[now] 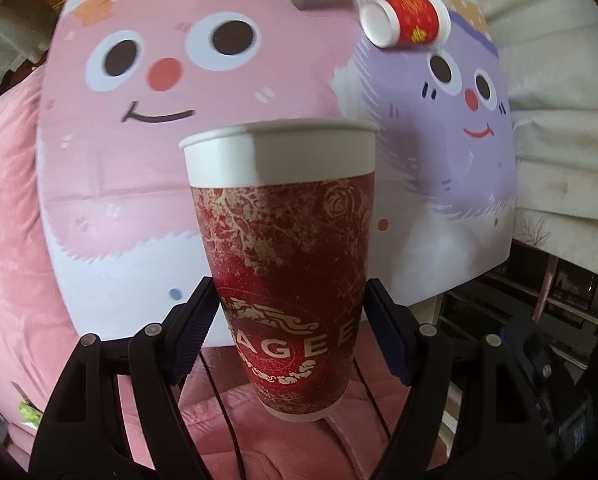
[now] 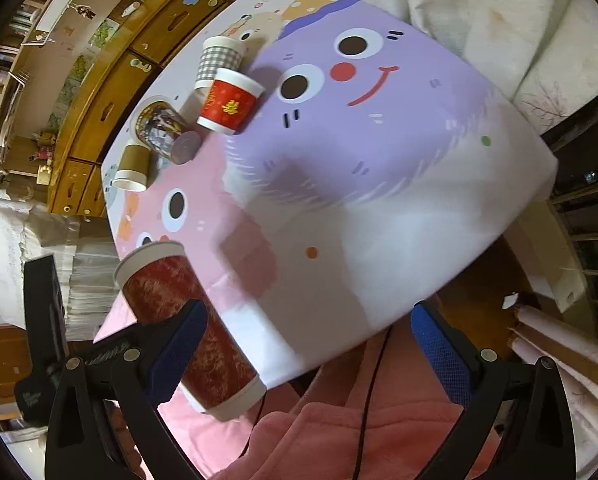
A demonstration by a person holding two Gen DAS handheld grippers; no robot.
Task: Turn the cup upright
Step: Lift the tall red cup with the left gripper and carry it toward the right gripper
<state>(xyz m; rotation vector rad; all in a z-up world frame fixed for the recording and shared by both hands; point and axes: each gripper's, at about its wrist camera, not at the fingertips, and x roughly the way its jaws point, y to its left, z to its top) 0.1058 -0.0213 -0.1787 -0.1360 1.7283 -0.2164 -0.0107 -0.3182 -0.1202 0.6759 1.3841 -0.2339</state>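
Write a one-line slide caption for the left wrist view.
Left claw grips a tall red paper cup rim-up above the cartoon-print table, with small cups lying beyond.

wooden drawers (image 2: 111,92), cream curtain (image 2: 479,4)

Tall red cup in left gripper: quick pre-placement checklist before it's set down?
1. Left gripper fingers on both sides of the tall red cup: ok.
2. Cup rim up, base down: ok.
3. Cup resting on the table: not ok, it is held off the near edge.
4. Landing area on the near tabletop free: ok; small red cup and the others sit at the far side.
5. Right gripper open, holding nothing: ok.
6. Grip firmness: cannot tell.
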